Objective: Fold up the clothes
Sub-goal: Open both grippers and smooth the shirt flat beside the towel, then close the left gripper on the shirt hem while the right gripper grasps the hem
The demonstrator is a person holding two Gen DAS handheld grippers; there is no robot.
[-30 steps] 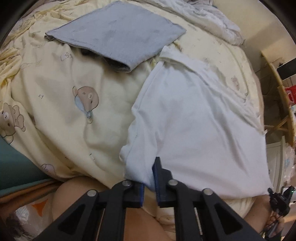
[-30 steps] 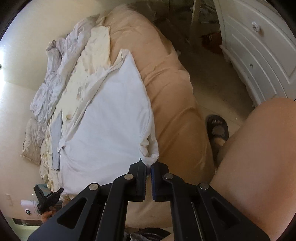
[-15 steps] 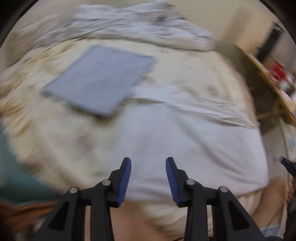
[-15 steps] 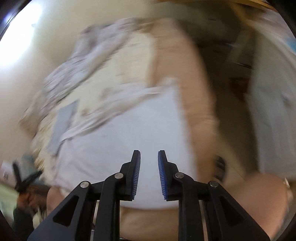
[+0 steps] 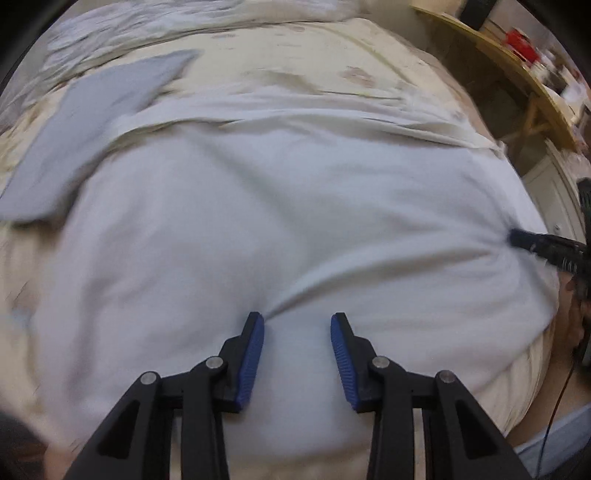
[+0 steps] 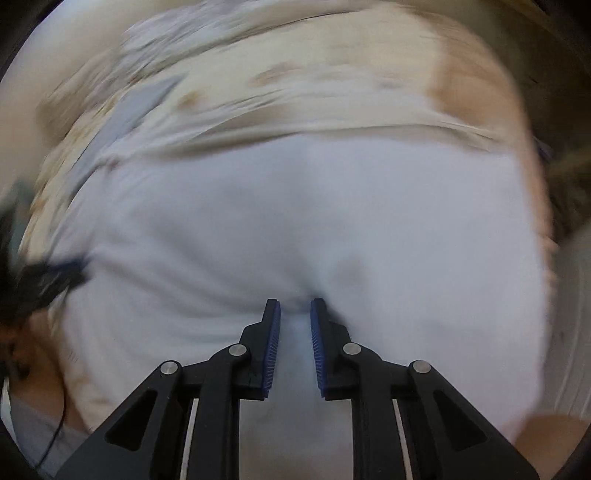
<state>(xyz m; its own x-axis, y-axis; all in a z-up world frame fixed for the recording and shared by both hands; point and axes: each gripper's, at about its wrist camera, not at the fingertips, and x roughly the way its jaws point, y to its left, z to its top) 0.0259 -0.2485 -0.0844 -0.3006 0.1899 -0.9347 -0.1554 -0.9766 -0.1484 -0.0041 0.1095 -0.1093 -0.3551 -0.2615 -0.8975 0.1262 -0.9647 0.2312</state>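
One white garment point(image 5: 258, 221) lies spread flat on the bed point(image 5: 314, 59), covering most of the near half of it, its far edge running across in a long fold. The cloth is smooth apart from a few creases that run from the left gripper point(image 5: 297, 319) out toward the right side.

Two grippers are over it, both pointing steeply down at the cloth. The left gripper has its blue pads point(image 5: 253, 354) well apart, having just been opening, and nothing sits pinched between them; the tips look to be just at the fabric, where one crease starts. The right gripper point(image 6: 295, 304) has its jaws only a narrow gap apart and just now closing a little; white cloth shows in the gap and puckers at the tips, but the blur keeps me from saying whether the pads press on it. In the left view that right gripper's tip meets the garment's right edge.

Beyond the white one, one grey folded cloth point(image 5: 96, 122) rests at the far left, its near corner just touching the garment. One crumpled pale sheet point(image 5: 147, 29) is heaped along the far side. A wooden table point(image 5: 517, 62) stands off to the right.
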